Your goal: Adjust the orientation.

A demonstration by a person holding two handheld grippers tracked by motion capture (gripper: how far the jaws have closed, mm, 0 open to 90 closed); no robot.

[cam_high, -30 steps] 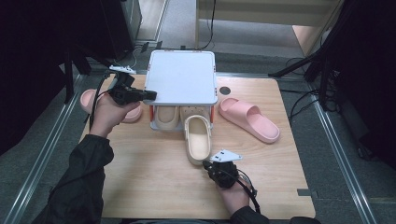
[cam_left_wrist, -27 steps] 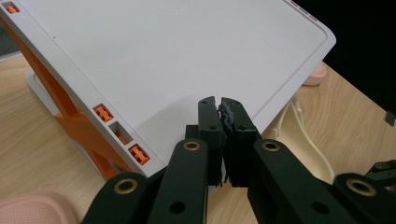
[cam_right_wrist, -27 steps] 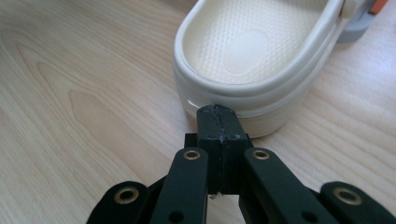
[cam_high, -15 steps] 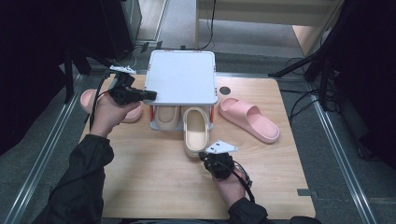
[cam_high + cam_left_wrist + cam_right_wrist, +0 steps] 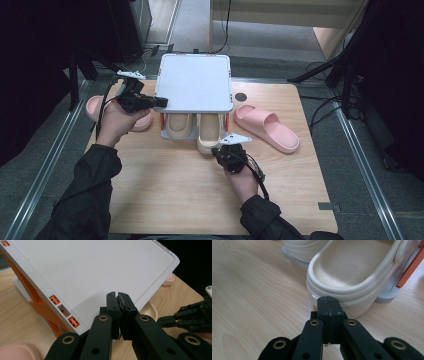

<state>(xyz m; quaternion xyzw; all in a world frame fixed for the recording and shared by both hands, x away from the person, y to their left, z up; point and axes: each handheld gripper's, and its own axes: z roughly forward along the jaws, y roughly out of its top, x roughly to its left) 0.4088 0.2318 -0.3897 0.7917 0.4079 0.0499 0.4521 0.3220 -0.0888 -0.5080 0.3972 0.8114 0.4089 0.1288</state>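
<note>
A white shoe rack point(image 5: 195, 82) with orange legs stands at the back of the table. Under it lie two beige slippers. The left one point(image 5: 178, 126) is tucked in. The right one point(image 5: 209, 134) has its heel sticking out toward me. My right gripper point(image 5: 220, 150) is shut, and its tips point(image 5: 328, 298) touch the heel rim of that slipper point(image 5: 347, 272). My left gripper point(image 5: 162, 102) is shut with nothing in it. Its tips point(image 5: 117, 293) rest at the left edge of the rack top point(image 5: 95, 270).
A pink slipper point(image 5: 267, 127) lies right of the rack, and another point(image 5: 95, 107) lies left of it behind my left hand. The wooden table point(image 5: 175, 190) stretches toward me. Black stands and cables edge the table at both sides.
My right gripper has moved away from me toward the rack, and the right beige slipper has slid further under the shelf ahead of it. The left hand has stayed put.
</note>
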